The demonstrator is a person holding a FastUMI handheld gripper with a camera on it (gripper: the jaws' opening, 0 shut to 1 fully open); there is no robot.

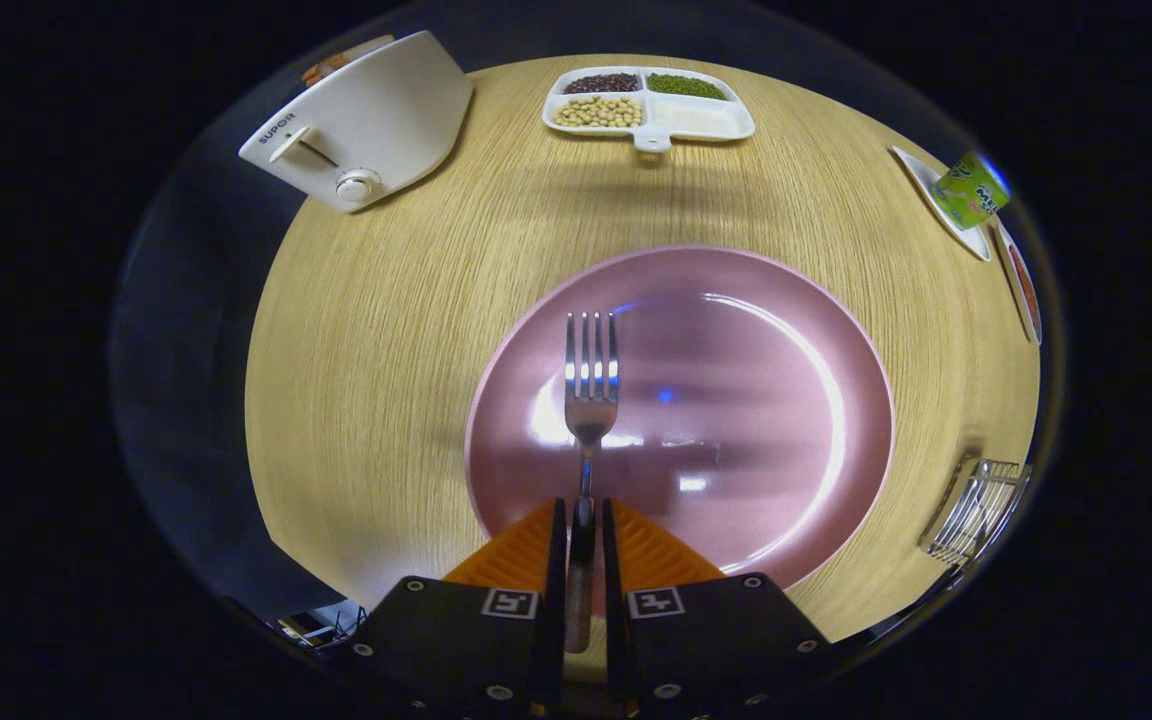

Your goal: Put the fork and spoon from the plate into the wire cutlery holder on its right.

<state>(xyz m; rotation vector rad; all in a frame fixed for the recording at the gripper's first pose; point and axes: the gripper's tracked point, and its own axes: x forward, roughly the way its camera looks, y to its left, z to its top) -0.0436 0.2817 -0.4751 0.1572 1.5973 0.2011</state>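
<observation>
A round wooden table (416,300) fills the middle of the frame, with dark all around its edge. There is lots of bare wood between the things on it. A big pink plate (736,400) sits in the middle, a bit to the right. The fork (591,385) is over the plate's left part, with its prongs pointing away toward the top of the frame. The gripper (584,530) is at the bottom middle. Its two fingers are pressed close on the fork's handle, one on each side. The wire cutlery holder (976,510) is at the lower right, near the table's edge, well apart from the fork. A white toaster (366,125) stands at the upper left. A white tray of beans (648,103) sits at the top middle.
</observation>
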